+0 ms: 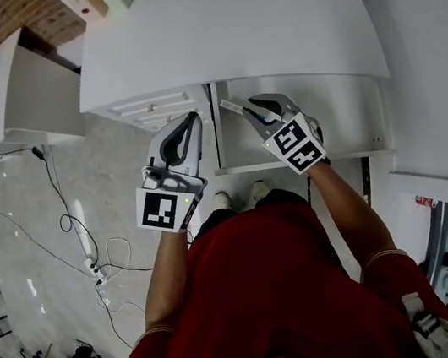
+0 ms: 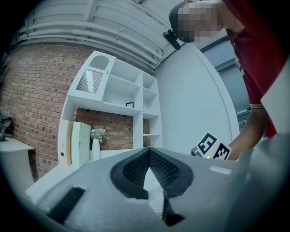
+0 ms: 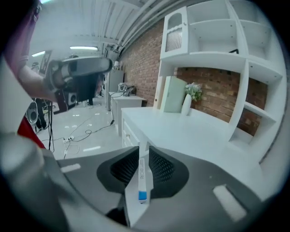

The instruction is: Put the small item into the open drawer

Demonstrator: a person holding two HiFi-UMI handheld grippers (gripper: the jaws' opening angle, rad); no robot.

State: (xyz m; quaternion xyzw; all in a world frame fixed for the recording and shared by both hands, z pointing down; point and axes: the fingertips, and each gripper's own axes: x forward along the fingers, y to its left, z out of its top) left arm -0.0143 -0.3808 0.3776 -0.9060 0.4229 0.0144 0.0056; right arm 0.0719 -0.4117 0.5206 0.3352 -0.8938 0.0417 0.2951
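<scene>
The small item (image 1: 231, 106) is a thin white strip with a blue patch near one end (image 3: 142, 179). My right gripper (image 1: 251, 106) is shut on it, and the strip sticks out past the jaw tips. That gripper (image 3: 144, 147) hovers over the open white drawer (image 1: 341, 114), which is pulled out from under the white desk top (image 1: 225, 36). My left gripper (image 1: 193, 117) hangs just left of the drawer, beside the closed drawer fronts (image 1: 152, 109). Its jaws (image 2: 148, 150) meet at the tips with nothing between them.
The drawer's front edge (image 1: 306, 159) lies just ahead of the person's feet (image 1: 240, 197). Cables and a power strip (image 1: 94, 269) trail over the glossy floor at the left. A white shelf unit (image 2: 113, 90) against a brick wall and a vase of flowers (image 3: 188, 102) stand at the desk's back.
</scene>
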